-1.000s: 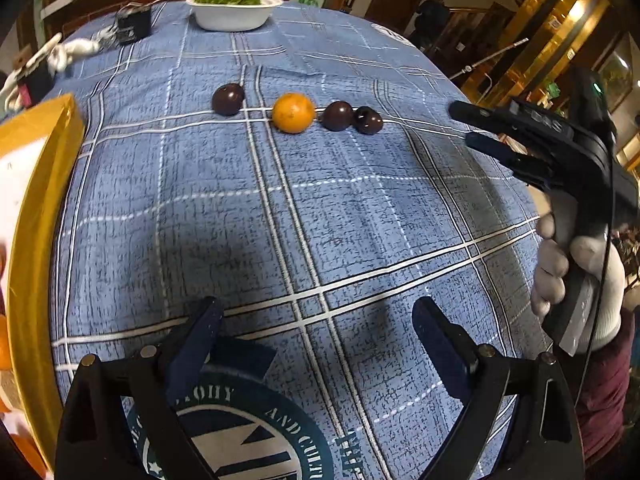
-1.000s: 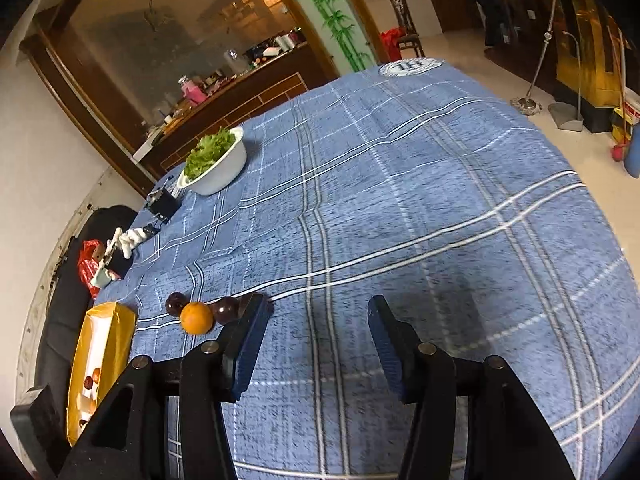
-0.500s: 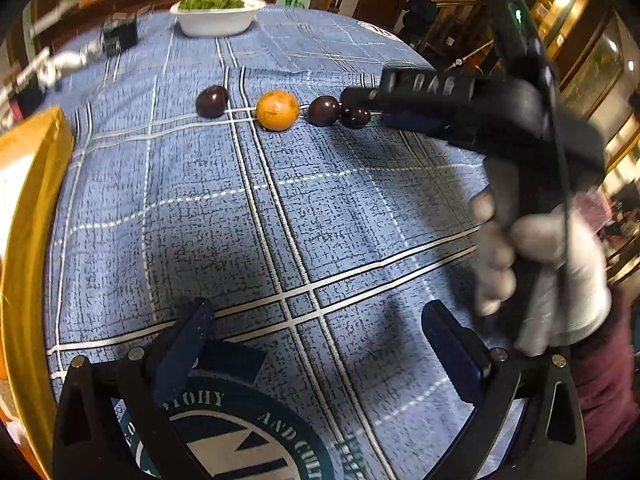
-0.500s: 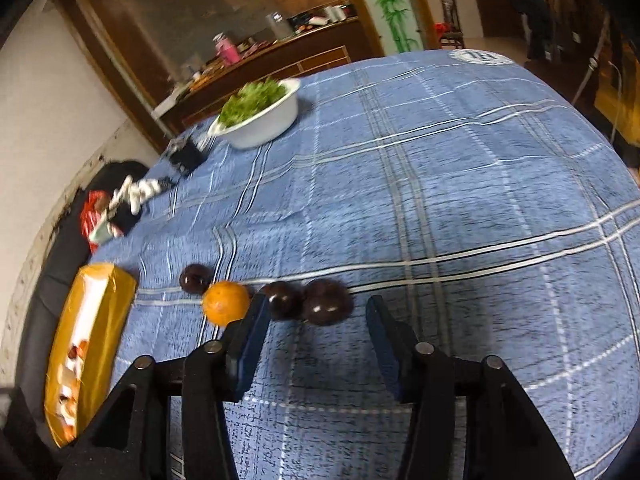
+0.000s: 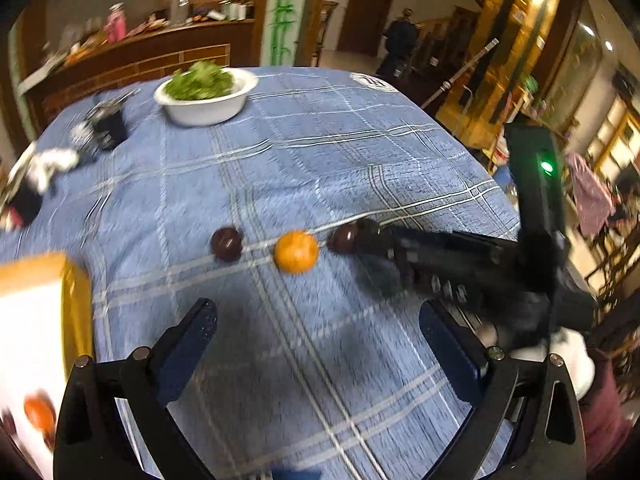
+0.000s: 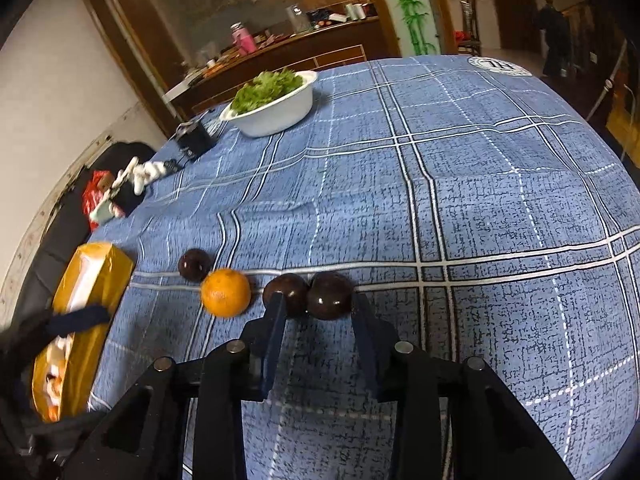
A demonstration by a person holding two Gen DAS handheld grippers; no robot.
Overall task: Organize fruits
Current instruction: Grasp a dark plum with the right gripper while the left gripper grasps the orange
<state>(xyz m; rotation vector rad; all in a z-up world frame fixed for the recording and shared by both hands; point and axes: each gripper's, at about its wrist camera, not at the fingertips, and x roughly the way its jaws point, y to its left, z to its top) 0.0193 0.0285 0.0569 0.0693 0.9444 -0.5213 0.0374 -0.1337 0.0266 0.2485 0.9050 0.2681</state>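
Note:
An orange (image 6: 225,292) and three dark round fruits lie in a row on the blue checked tablecloth (image 6: 480,184). My right gripper (image 6: 316,306) has its fingers on either side of the rightmost dark fruit (image 6: 329,295); whether the pads press it I cannot tell. The middle dark fruit (image 6: 286,292) touches it, partly behind the left finger. The third dark fruit (image 6: 194,264) lies left of the orange. In the left wrist view the row shows mid-table around the orange (image 5: 296,251), with the right gripper reaching in. My left gripper (image 5: 318,332) is open, empty, above the cloth.
A yellow bag (image 6: 84,304) holding more fruit lies at the table's left edge. A white bowl of greens (image 6: 276,100) stands at the far side. A small black device (image 6: 194,138) and white cable lie at the far left. The table drops off at the right.
My right gripper has moved forward and down to the fruit row and narrowed around the rightmost dark fruit. My left gripper has tilted up and moved closer to the row.

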